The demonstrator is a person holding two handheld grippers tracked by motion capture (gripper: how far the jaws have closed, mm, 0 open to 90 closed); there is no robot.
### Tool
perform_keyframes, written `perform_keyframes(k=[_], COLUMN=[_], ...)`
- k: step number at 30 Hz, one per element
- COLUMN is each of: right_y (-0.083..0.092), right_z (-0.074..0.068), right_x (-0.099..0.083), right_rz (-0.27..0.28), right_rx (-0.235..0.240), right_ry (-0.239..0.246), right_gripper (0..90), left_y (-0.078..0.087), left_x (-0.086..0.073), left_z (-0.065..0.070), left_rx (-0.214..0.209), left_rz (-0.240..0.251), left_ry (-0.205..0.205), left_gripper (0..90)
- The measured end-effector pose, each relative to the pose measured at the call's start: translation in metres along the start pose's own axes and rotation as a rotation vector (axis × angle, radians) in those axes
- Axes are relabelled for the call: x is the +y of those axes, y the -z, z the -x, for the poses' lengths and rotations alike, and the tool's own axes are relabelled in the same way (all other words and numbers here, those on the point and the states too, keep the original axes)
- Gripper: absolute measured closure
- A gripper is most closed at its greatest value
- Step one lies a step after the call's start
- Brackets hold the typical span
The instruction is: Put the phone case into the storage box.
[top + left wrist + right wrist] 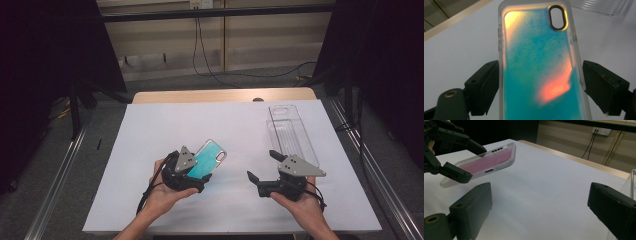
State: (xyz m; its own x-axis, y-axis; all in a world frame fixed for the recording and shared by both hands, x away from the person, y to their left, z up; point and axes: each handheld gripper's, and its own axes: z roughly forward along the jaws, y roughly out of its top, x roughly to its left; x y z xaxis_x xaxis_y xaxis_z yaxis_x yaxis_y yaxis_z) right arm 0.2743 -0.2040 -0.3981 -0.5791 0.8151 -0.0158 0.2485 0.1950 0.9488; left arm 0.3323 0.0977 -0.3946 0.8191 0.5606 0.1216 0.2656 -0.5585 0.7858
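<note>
From above, our left tongs (204, 181) are clamped on a teal phone case (210, 156), which juts away from us, up and to the right of the left hand (165, 192), lifted off the white sheet (165, 125) that covers the worktop (220, 95). To the right of the phone case, our right tongs (262, 165) stand spread with nothing between them, held by the right hand (300, 202). Just beyond the right tongs lies a clear plastic tray (292, 134).

In the left gripper view, the phone case (539, 72) runs lengthwise between the two jaws, and both pads press its long edges. Its back shimmers teal and orange, with the camera cutout at the far end. A corner of the clear plastic tray (599, 6) lies past the phone case.

In the right gripper view, our own jaws gape over bare white sheet (544, 195). Beyond them, to the left, the left tongs (470, 161) grip the phone case (486, 161), tilted, its far end raised.
</note>
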Motion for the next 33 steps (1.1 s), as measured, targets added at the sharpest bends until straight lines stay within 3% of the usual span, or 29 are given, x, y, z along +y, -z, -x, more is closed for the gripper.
perform_keyframes(k=[2,9,19,33], right_y=[-0.001,-0.011,-0.018,-0.029], right_z=[-0.001,-0.004,-0.01,-0.003], right_x=[0.0,0.001,0.01,0.018], right_rz=[0.002,0.003,0.012,-0.092], right_rx=[0.009,0.045,0.047,0.085], right_ry=[-0.01,-0.003,-0.004,-0.072], right_gripper=[4.5,9.4,13.2,17.8], left_y=[0.0,-0.002,-0.01,-0.024], left_x=[0.002,0.006,0.01,0.014], left_z=[0.003,0.009,0.02,0.029], left_rx=[0.014,0.033,0.083,0.127], left_rz=[-0.004,0.006,0.022,0.046], left_ry=[-0.024,-0.048,-0.093,-0.122], left_gripper=[16.8,16.8,16.9,16.9])
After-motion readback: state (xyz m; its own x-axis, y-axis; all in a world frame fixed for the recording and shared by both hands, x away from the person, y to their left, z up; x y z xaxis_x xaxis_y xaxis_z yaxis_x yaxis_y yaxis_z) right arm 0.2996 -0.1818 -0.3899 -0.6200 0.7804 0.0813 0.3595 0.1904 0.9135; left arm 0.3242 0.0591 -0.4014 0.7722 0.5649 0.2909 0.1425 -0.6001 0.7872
